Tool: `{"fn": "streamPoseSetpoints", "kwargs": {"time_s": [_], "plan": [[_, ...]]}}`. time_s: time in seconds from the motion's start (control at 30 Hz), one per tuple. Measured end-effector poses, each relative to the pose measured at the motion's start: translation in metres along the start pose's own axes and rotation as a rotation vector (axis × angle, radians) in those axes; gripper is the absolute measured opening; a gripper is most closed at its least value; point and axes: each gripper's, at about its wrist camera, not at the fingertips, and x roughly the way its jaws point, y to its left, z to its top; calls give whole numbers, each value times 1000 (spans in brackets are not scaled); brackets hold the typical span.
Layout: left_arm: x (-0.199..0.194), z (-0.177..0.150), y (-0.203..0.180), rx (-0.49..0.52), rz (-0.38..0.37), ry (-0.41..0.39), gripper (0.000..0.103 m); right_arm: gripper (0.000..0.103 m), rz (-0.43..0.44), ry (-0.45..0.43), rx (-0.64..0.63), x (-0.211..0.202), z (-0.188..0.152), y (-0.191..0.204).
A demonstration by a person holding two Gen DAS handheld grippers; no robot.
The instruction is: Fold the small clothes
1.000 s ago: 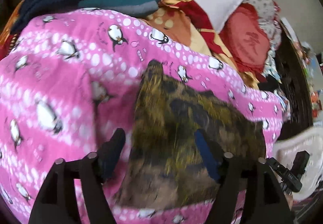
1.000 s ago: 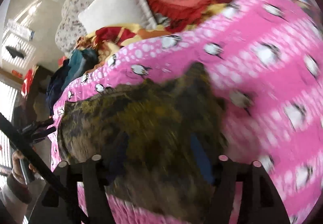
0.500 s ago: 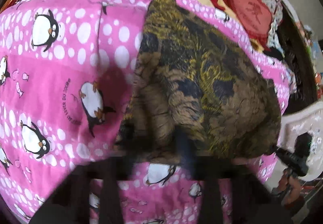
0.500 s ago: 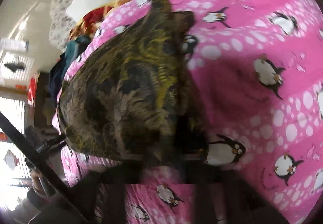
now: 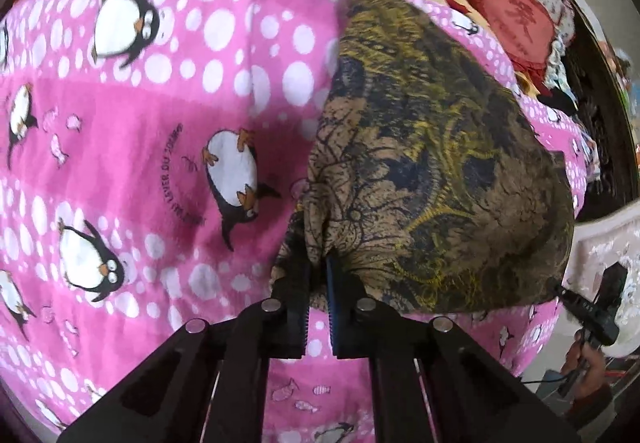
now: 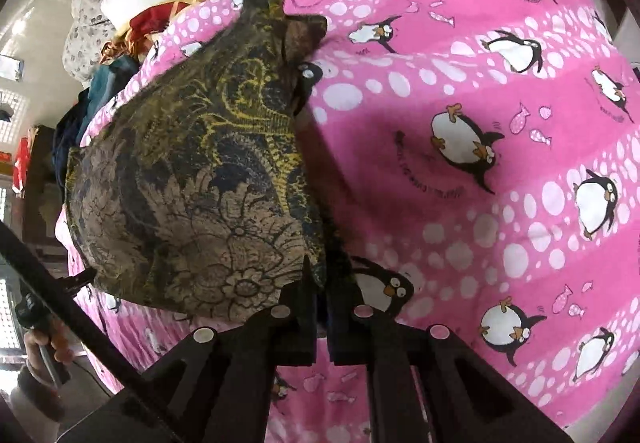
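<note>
Both tongs now pinched shut after being wide apart, left gripper [image 5: 318,277] and right gripper [image 6: 320,279] each clamping the near corners of the brown patterned cloth [image 5: 432,163], spread on pink penguin blanket [image 5: 160,123]

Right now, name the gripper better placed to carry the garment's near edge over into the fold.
Neither clearly: left gripper and right gripper both pinch near corners of the patterned garment on the pink blanket, so probably together.
</note>
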Motion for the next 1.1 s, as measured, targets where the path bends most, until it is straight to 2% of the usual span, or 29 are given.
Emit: {"fn": "streamPoseSetpoints", "kwargs": {"time_s": [0.07,0.1,0.13,0.2,0.23,0.33,0.47,0.6,0.77,0.93,0.97,1.03,1.1], "plan": [[-8,-3,-3,14,34,-10,16,7,-36,-3,-8,-13,0,4],[-14,-4,-4,12,35,-20,26,9,-51,-7,-2,-20,0,6],[-19,-4,-2,8,32,-32,39,9,-43,-17,3,-27,-1,9],[-28,-7,-2,3,50,-65,53,12,7,-46,-10,-39,-1,22],[-32,-8,-4,7,69,-88,57,14,24,-54,-21,-42,0,31],[-36,-8,-6,16,90,-109,60,17,104,-68,-92,-39,8,69],[-32,-5,-12,27,112,-126,61,17,156,-82,-192,-18,26,126],[-27,-4,-14,28,102,-135,67,17,194,-72,-260,4,40,169],[-18,-1,-9,5,69,-132,69,17,192,-70,-370,30,55,219],[-5,-1,-3,-35,-7,-118,76,17,217,-65,-362,55,73,242],[-1,0,-2,-46,-28,-115,77,18,223,-52,-353,64,77,244],[5,0,-2,-60,-62,-116,80,27,204,-10,-346,82,81,245],[11,1,-4,-62,-79,-116,82,27,184,32,-336,98,81,243]]}}
